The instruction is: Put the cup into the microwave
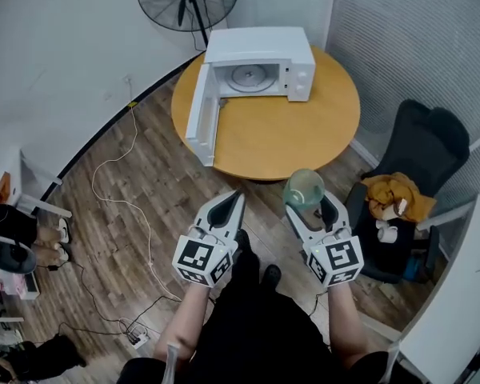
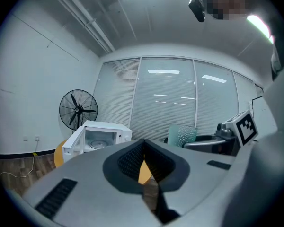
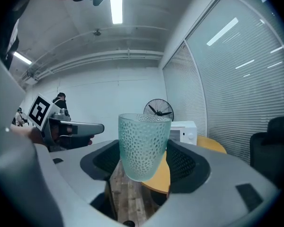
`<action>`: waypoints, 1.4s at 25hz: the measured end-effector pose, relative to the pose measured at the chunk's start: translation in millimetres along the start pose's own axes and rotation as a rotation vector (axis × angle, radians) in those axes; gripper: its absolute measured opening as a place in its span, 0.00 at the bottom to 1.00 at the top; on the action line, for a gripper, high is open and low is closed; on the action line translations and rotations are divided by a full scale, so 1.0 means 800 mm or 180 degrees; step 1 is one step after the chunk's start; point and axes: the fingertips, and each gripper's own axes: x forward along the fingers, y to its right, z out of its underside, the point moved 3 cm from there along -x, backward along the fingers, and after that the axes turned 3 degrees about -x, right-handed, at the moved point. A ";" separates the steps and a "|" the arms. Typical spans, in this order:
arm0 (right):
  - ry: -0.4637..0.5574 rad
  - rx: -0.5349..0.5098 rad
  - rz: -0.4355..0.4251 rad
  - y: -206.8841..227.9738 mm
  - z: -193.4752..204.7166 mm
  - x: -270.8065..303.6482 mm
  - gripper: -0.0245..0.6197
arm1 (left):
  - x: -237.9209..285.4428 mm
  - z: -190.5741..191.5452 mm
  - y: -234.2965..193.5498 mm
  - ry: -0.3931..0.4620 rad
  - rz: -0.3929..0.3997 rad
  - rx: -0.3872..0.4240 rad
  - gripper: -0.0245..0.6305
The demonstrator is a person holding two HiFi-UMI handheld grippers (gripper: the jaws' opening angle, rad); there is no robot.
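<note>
Right hand-held gripper (image 1: 308,205) is clamped on the pale green dimpled glass cup (image 1: 304,187). The cup is upright, lower centre-right of the head view, at the near edge of the round wooden bench (image 1: 304,130). Left hand-held gripper (image 1: 237,198), lower centre, has its jaws together with nothing between them. White microwave (image 1: 260,58) sits top centre on the bench, door swung open.
</note>
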 end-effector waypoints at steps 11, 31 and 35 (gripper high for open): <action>-0.0103 -0.0029 0.0059 0.017 -0.004 0.082 0.53 | 0.055 0.004 -0.069 -0.0053 0.0092 -0.0061 0.03; -0.0251 -0.0002 0.0251 0.048 -0.020 0.258 0.53 | 0.168 -0.005 -0.206 -0.0151 0.0433 -0.0259 0.03; -0.0301 0.0000 0.0252 0.050 -0.017 0.271 0.53 | 0.176 -0.005 -0.213 -0.0169 0.0477 -0.0303 0.03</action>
